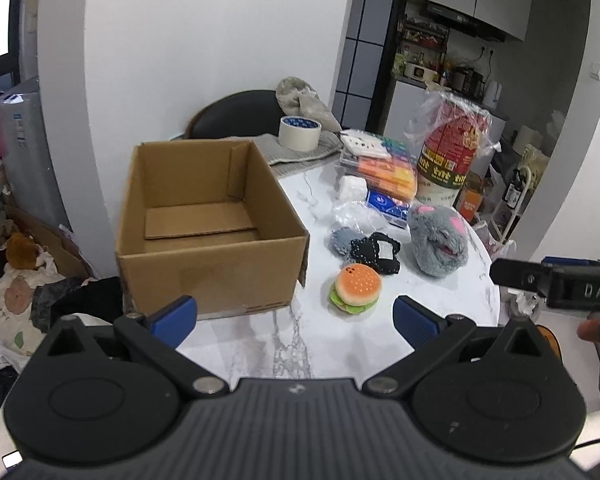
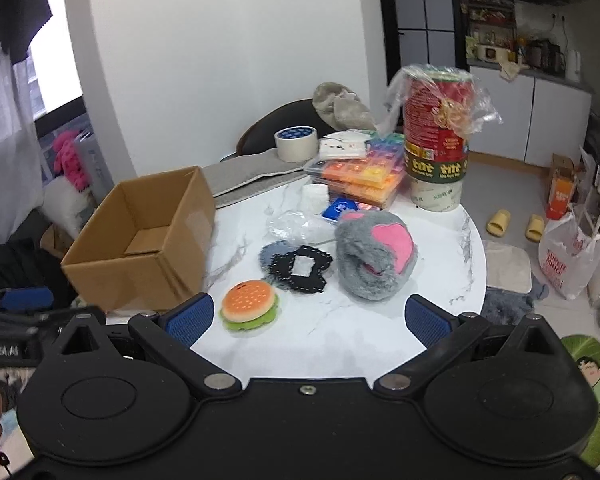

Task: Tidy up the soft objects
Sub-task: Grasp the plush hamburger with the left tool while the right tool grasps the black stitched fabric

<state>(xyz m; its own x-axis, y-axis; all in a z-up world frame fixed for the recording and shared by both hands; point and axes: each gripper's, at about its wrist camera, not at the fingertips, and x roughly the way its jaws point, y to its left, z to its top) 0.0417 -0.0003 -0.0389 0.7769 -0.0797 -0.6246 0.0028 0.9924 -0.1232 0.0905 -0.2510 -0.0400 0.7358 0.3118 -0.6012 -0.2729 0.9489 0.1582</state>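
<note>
Marble-topped bench (image 2: 340,344) carries a burger plush (image 2: 250,306) beside an empty cardboard box (image 2: 140,240) — light, squashy, best pinched across its bun — both tools released: left tool (image 1: 296,316), right tool (image 2: 308,316).

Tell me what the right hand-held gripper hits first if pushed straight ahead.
Probably the black stitched fabric patch, which lies roughly centred between the open right hand-held gripper fingers; the burger-shaped plush toy sits nearer but left of centre. Depth is uncertain.

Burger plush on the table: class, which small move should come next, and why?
Probably ease the right tongs forward around the burger plush: both tongs are open and empty, it lies nearest, and the cardboard box beside it is empty.
</note>
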